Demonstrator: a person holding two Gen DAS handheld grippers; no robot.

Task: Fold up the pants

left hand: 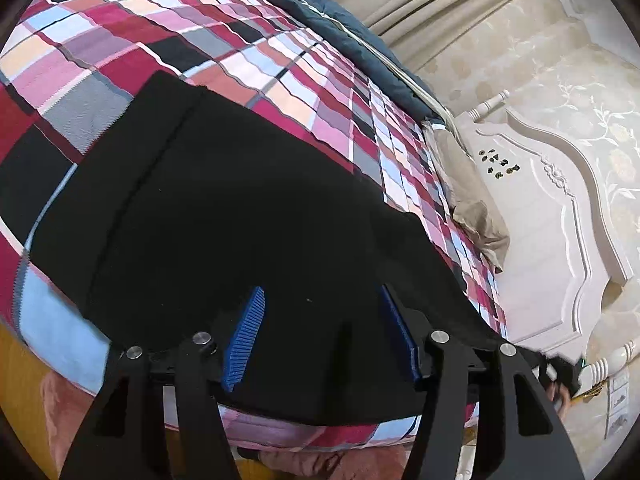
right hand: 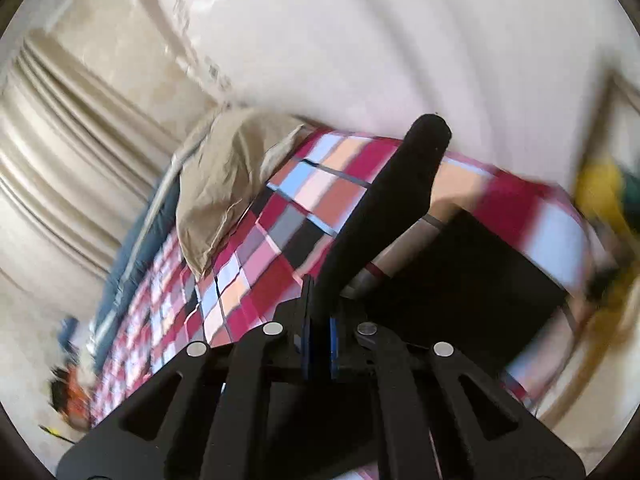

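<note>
Black pants [left hand: 224, 216] lie spread flat on a plaid bedspread [left hand: 208, 32] in the left wrist view. My left gripper [left hand: 320, 312] is open, its blue pads [left hand: 246, 336] hovering over the pants near the bed's front edge. In the right wrist view my right gripper [right hand: 319, 320] is shut on a lifted strip of the black pants [right hand: 384, 200], which rises up and away from the jaws. More black cloth [right hand: 472, 272] lies on the bedspread [right hand: 256, 256] to the right. That view is motion-blurred.
A tan pillow [left hand: 476, 216] lies by the white carved headboard [left hand: 560, 216]; it also shows in the right wrist view [right hand: 228, 176]. A dark blue quilt [left hand: 332, 20] runs along the bed's far side. Beige curtains [right hand: 60, 168] hang behind.
</note>
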